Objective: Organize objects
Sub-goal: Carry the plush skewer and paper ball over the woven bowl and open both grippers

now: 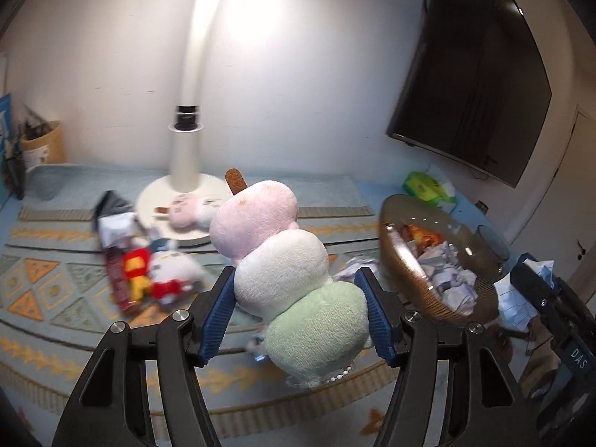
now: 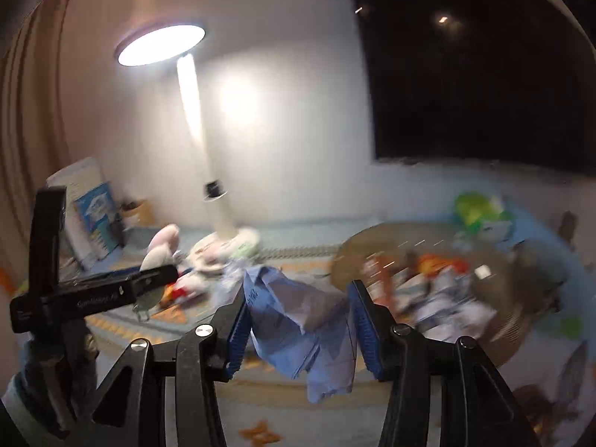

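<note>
Landmark: we place everything by the white lamp (image 1: pixel 185 138), whose round base stands on the patterned mat (image 1: pixel 56 283) near the wall.
Left gripper (image 1: pixel 296 307): we see its blue pads pressed against both sides of the dango plush (image 1: pixel 283 249), a stack of pink, white and green balls with a brown stick end on top. It is held above the mat, in front of the lamp base and slightly to its right.
Right gripper (image 2: pixel 298 326): a crumpled blue paper (image 2: pixel 301 320) hangs between its jaws. The picture is blurred, so we cannot tell whether the pads pinch it or merely flank it.
Brown bowl (image 1: pixel 439 257): well to the right of the lamp, tilted toward us in the left wrist view, holding crumpled paper and some orange scraps.
On the lamp base: a small pink and white plush (image 1: pixel 190 214) lies there.
Left of the lamp base: a red, yellow and white toy pile (image 1: pixel 149 275) lies on the mat.
Far right of the lamp: a green packet (image 1: pixel 428 186) sits beyond the bowl, below a dark screen (image 1: pixel 473 74) on the wall.
</note>
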`<state>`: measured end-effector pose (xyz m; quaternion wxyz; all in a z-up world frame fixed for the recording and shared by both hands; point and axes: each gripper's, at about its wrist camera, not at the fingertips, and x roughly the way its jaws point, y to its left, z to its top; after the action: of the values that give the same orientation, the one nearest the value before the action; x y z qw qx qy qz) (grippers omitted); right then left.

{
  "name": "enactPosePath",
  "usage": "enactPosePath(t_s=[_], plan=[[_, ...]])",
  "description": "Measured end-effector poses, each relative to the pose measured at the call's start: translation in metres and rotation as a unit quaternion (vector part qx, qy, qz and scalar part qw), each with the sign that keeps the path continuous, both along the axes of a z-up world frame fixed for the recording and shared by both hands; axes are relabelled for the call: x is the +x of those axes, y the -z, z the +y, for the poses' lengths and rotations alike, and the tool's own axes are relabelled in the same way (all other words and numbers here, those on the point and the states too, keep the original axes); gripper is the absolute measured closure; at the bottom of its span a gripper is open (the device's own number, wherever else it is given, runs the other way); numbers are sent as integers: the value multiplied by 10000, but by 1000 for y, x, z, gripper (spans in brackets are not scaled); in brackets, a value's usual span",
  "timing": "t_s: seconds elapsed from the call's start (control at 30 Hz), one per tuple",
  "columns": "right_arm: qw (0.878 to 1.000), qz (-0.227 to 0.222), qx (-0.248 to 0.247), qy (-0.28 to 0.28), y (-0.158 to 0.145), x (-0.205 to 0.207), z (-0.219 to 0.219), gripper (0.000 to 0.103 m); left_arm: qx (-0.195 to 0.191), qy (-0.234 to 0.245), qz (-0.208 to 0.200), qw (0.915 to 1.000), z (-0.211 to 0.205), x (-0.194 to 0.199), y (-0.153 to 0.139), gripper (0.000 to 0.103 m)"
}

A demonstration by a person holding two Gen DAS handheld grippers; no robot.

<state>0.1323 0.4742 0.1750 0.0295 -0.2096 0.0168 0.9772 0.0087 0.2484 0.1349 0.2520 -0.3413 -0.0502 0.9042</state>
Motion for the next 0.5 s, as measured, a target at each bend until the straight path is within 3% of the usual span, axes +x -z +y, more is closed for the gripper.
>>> enactPosePath(t_s=[0.03,0.17,0.3,0.4,0.5], plan=[[9996,-27,111,253,-2,-3,16,36,63,183,-50,9998,24,-4,0,41],[9965,-161,42,814,-5,-16,64,36,207,752,-155,9968,103,-13,-1,41],[9961,-460,182,728,5,-40,76,36,-19,937,10,9956,150,-19,3,38],[9952,-528,40,826,7,-40,87,33,-203,1119,-105,9935,165,-23,11,23],[9963,-419,-272,699,9,-30,87,9,-376,1060,-105,9936,157,-21,14,19]])
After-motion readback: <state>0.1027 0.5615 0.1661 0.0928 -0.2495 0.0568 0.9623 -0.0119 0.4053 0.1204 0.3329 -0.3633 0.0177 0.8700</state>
